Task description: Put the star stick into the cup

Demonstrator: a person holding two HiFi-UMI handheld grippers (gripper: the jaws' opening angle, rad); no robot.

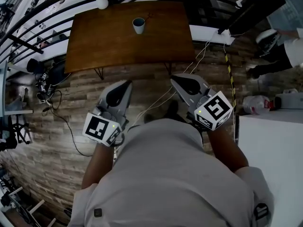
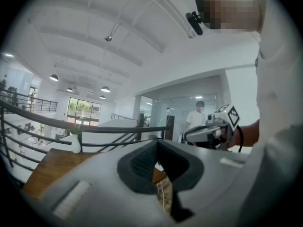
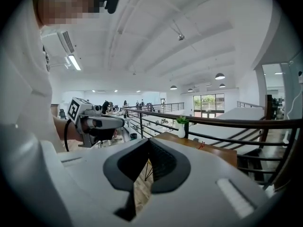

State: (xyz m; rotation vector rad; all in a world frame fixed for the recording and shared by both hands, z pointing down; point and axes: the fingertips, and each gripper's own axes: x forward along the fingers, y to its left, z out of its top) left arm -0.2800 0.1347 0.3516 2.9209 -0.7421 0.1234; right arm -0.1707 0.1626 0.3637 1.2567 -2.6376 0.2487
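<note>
Grey shirt of the person (image 1: 170,174) fills the bottom of the head view. Left hand-held gripper (image 1: 124,86) and right hand-held gripper (image 1: 179,81) are both out front over the wood floor, jaws closed tip to tip, nothing between them in either gripper view. Brown wooden tabletop (image 1: 94,41) is well apart, ahead. Thin reddish star stick (image 1: 150,17) lies on it just beside the small pale cup (image 1: 138,25), on the cup's right. The cup's inside looks dark and probably empty. White vase (image 1: 102,1) at the far edge holds a green plant. Judged step: approach, no grasp begun. Next move calls for stepping to the tabletop, opening one hand-held gripper and pinching the flat-lying stick.
</note>
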